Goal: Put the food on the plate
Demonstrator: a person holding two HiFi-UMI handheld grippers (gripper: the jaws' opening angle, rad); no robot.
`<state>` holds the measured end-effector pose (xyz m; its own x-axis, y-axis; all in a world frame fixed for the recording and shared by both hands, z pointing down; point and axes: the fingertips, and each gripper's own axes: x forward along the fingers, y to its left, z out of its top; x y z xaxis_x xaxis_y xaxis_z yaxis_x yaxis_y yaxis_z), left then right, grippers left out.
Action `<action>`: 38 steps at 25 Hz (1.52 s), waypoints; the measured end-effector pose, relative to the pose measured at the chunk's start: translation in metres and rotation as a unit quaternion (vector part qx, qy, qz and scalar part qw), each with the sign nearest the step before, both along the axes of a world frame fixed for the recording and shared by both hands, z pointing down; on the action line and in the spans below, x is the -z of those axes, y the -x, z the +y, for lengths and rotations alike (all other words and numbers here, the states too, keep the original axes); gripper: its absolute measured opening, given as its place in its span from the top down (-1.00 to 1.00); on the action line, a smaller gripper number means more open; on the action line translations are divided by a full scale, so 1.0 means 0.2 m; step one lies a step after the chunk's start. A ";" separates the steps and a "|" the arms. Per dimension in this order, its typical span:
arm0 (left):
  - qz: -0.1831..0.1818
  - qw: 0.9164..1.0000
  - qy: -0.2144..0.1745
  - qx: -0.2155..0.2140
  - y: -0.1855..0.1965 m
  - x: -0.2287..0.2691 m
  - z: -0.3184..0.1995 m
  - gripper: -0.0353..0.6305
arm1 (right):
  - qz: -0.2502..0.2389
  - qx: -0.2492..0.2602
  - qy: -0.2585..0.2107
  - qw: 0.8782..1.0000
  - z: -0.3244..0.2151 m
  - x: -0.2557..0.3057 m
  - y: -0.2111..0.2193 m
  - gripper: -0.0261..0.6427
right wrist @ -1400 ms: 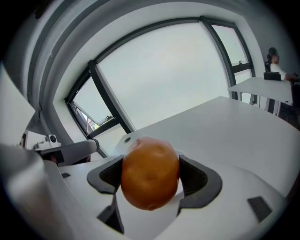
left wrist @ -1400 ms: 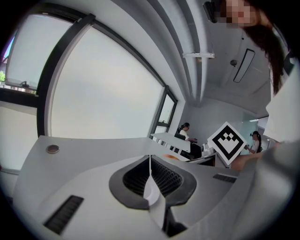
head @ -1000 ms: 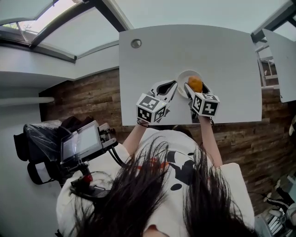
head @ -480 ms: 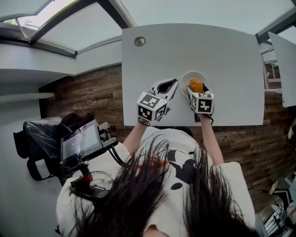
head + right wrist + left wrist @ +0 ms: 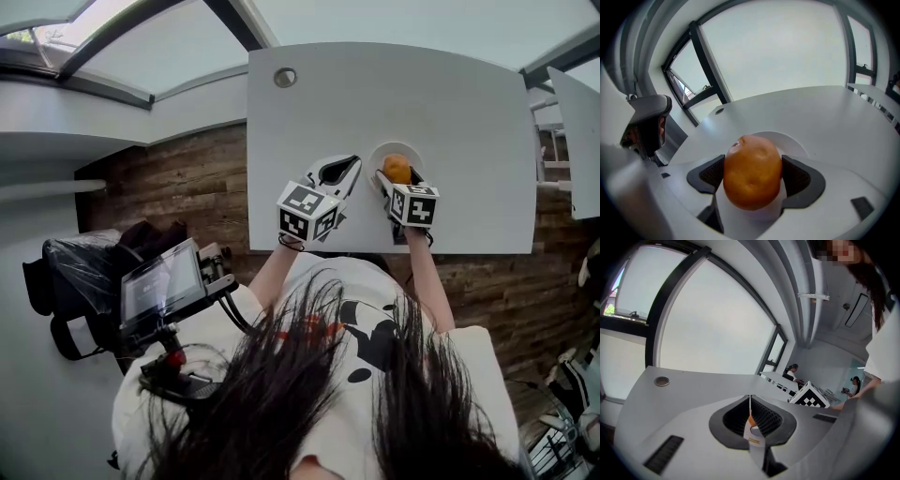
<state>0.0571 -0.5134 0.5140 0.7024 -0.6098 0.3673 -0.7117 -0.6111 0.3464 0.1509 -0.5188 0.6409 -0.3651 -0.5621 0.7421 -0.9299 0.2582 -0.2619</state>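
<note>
Since 1.0 s ago: right gripper (image 5: 398,180) has drawn in a little so its marker cube sits straight below the plate (image 5: 787,139); almost no shift over the last half second. Left gripper (image 5: 345,169) has barely moved.

Right gripper is clamped on the food (image 5: 752,173), an orange-brown, potato-like lump, one dark pad on each side. The food sits over the white plate, on its near half.

Hard to make out: the food's underside is hidden by my gripper, so I cannot tell whether it touches the plate. The plate's near rim is covered by food and gripper. My hair blocks the lower part of the head view.

Left gripper: jaws pressed together, nothing between them, hovering just left of the plate over the desk (image 5: 450,112).

Surroundings: a round grommet (image 5: 284,77) at the desk's far left corner, well apart from the plate. Wooden floor (image 5: 187,187) on the left. A screen (image 5: 161,286) on a stand beside me.
</note>
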 end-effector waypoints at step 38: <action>-0.001 0.999 -0.038 -0.011 -0.08 0.13 0.29 0.86 | -0.132 0.008 -0.152 0.979 0.29 0.68 0.06 0.07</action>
